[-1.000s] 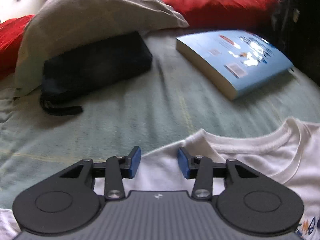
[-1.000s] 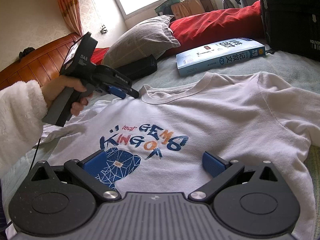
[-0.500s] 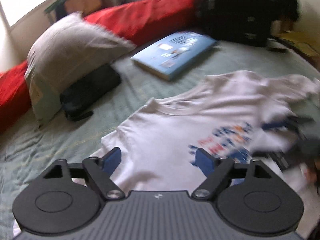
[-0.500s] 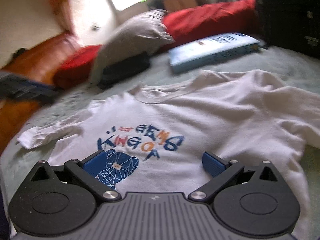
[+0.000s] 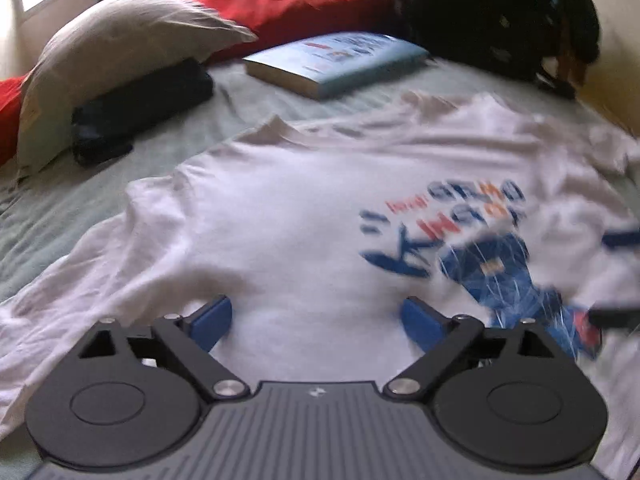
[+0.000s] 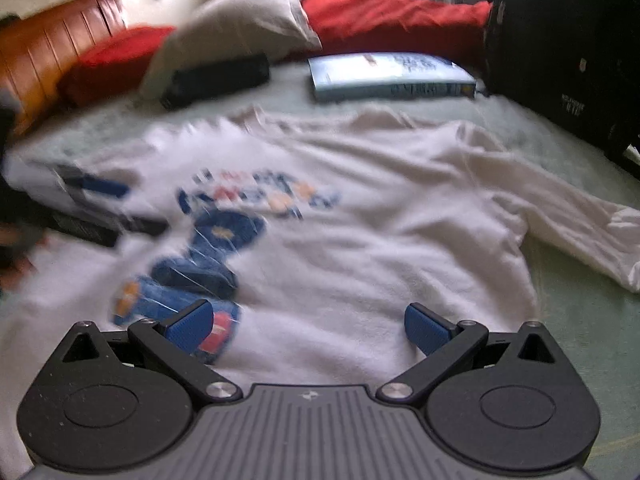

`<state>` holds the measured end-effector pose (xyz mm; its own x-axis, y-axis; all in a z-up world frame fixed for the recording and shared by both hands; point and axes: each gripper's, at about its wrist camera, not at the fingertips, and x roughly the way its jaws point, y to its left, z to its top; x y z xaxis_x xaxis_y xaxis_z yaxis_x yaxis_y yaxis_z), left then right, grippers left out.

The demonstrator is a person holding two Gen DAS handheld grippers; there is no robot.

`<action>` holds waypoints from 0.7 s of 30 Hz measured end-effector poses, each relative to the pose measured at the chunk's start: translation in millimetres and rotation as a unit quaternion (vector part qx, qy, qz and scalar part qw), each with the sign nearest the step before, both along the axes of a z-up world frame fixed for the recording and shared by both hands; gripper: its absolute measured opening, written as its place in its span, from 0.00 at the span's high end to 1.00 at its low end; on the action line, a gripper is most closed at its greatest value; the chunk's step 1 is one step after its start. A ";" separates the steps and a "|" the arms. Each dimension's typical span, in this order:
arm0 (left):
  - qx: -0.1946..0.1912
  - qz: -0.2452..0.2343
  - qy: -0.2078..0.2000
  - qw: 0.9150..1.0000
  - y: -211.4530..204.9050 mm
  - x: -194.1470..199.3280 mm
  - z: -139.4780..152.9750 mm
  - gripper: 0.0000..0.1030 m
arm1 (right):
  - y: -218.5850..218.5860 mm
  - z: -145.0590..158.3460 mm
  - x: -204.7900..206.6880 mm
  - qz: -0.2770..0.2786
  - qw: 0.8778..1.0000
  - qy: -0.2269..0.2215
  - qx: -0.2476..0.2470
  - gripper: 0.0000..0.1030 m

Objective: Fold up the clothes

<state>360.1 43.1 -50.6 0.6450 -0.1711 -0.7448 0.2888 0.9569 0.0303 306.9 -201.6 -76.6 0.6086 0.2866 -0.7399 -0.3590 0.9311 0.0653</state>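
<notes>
A white long-sleeved T-shirt (image 5: 288, 216) with a blue and orange print (image 5: 472, 236) lies flat, front up, on the pale green bedsheet (image 5: 80, 192). It also shows in the right wrist view (image 6: 380, 232). My left gripper (image 5: 316, 322) is open and empty, low over the shirt's left side. My right gripper (image 6: 306, 326) is open and empty, over the shirt's lower part near the print (image 6: 224, 248). The left gripper shows blurred at the left edge of the right wrist view (image 6: 100, 208).
A blue book (image 5: 336, 62) lies beyond the collar. A grey pillow (image 5: 120, 44), a dark pouch (image 5: 140, 108) and red pillows (image 5: 304, 4) sit at the head. A black bag (image 6: 568, 52) stands at the right. A wooden headboard (image 6: 52, 60) is at far left.
My left gripper has opened wide and pulled back from the collar to the shirt's lower left. My right gripper has drawn back toward the hem. Both views are motion-blurred.
</notes>
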 end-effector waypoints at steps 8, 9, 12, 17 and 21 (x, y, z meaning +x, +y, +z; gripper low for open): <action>-0.063 -0.022 -0.031 0.997 -0.9 24.3 -5.1 0.01 | -1.0 42.6 30.7 -0.018 1.000 -0.005 -0.001 0.00; -0.063 -0.030 -0.025 0.997 -0.5 23.0 -10.6 0.01 | -2.6 47.8 42.3 -0.027 1.000 -0.004 0.008 0.00; -0.066 -0.041 -0.024 0.997 4.2 16.8 -19.1 0.01 | -6.5 61.7 80.5 -0.052 0.998 -0.003 0.035 0.00; -0.092 -0.013 -0.027 0.995 22.8 19.6 -13.1 0.01 | -1.4 52.4 155.2 -0.095 0.993 0.036 0.054 0.00; -0.082 0.005 -0.029 0.996 29.9 22.5 -13.3 0.01 | 18.8 23.1 193.3 -0.119 0.990 0.069 -0.012 0.00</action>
